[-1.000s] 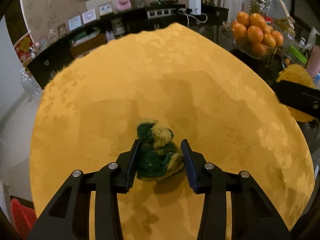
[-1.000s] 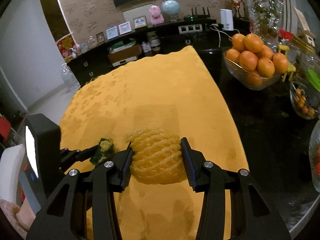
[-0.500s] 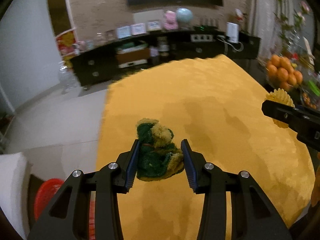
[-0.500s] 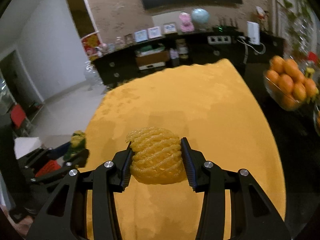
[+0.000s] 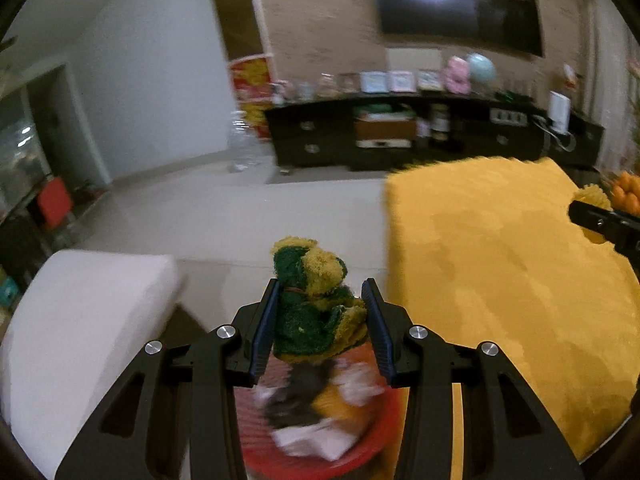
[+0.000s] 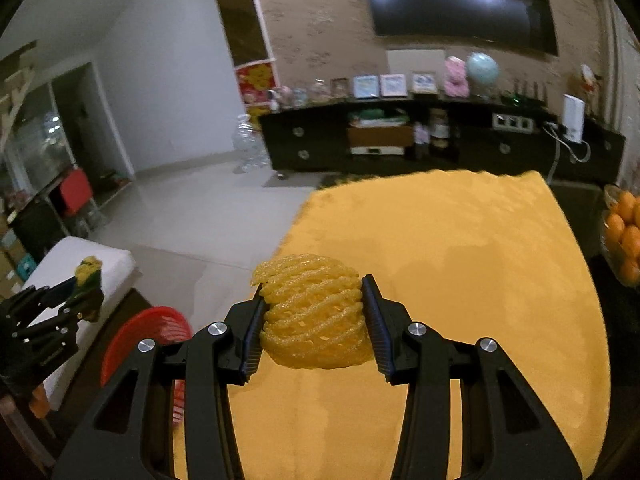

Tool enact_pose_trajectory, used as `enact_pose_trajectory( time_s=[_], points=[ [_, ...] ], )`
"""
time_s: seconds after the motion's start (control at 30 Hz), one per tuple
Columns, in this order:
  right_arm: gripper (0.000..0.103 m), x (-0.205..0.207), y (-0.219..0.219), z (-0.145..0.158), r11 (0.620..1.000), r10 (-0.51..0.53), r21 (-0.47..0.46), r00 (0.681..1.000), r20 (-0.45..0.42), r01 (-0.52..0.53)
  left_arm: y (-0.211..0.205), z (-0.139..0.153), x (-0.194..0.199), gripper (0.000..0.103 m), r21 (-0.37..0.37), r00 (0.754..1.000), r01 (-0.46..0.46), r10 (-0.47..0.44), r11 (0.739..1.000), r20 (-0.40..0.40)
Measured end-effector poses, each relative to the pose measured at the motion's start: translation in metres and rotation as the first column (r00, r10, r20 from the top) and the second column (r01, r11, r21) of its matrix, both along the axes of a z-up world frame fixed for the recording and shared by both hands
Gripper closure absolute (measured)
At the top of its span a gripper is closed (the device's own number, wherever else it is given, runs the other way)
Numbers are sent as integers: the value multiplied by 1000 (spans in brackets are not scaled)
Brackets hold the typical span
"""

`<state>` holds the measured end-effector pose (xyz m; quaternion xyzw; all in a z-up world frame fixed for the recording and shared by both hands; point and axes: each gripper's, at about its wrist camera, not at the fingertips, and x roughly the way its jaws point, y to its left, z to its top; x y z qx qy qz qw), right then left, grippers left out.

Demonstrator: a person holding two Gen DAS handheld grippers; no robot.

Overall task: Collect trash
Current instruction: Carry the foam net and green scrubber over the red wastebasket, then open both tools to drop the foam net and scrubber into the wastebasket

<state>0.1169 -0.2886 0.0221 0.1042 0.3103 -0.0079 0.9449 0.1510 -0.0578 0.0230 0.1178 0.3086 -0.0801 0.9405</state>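
Note:
My left gripper is shut on a crumpled green and yellow scrubbing sponge, held in the air above a red basket that has paper scraps and other trash in it. My right gripper is shut on a yellow foam fruit net, held over the left part of the yellow tablecloth. In the right wrist view the left gripper with its sponge shows at the far left, above the red basket. The right gripper's fingers and the net show at the left view's right edge.
A white cushioned seat stands left of the basket. A bowl of oranges sits on the dark table right of the cloth. A black sideboard with frames and ornaments lines the far wall across pale floor.
Both grippers swung left and rose, keeping their loads. The left one left the tablecloth and now hangs over the red basket. The right one moved toward the cloth's left edge.

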Motion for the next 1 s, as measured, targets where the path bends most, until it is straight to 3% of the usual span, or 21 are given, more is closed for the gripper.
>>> enact_pose_trajectory(
  time_s=[0.23, 0.5, 0.63, 1.0],
  points=[
    [60, 16, 64, 20, 993, 112, -42, 994, 12, -111, 60, 5, 2, 63, -52, 990, -132, 135, 990, 52],
    [60, 46, 122, 36, 961, 262, -103, 965, 26, -258, 93, -1, 14, 63, -88, 981, -193, 195, 977, 16],
    [60, 54, 136, 29, 943, 323, -89, 946, 33, -319, 100, -6, 16, 63, -86, 979, -201, 203, 976, 10],
    [59, 67, 176, 1, 913, 406, -17, 912, -51, -407, 111, -25, 20, 63, -68, 978, -205, 202, 976, -45]
  ],
)
